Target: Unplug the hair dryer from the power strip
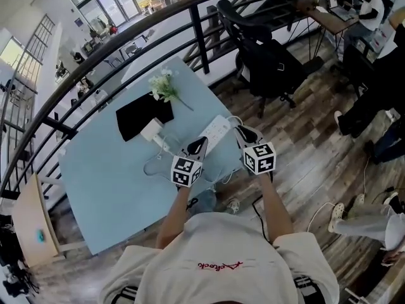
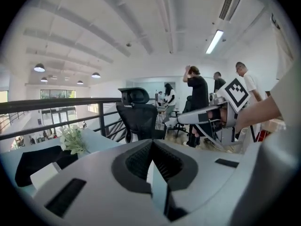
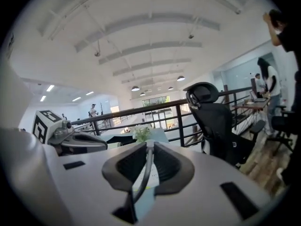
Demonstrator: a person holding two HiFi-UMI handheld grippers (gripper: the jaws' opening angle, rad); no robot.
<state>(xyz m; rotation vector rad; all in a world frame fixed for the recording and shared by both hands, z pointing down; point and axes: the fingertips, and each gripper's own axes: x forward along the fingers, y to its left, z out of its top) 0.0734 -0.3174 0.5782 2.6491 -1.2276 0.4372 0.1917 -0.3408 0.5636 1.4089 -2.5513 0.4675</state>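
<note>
Left tool: My left tool (image 1: 200, 142) is pressed fully together with nothing in it. It hangs over the bench (image 1: 107, 182), just beside the power strip.
Right tool: My right tool (image 3: 148, 149) pinches a dark cord (image 3: 142, 180) that runs up between its pads, which stand only a cord's thickness apart.
Power strip: The white power strip (image 1: 214, 133) lies flat near the bench's right edge, between the tips of my two tools.
Hair dryer: I take the white body beside the black pad (image 1: 142, 114) for the hair dryer (image 1: 152, 130). It lies on the bench, left of the strip.
Plug: No view shows me whether it sits in a socket or is already out.
Step in hand: My guess is that I am drawing the cord away from the strip.
Doing it well: I should pull straight along the socket's line, not sideways. If the strip lifts with the cord, I should press the closed left tool down on its body. A hold on the plug itself would beat one on the cord.
Risk: A thin cord may slide through the pads, or the strip may drag off the edge.
</note>
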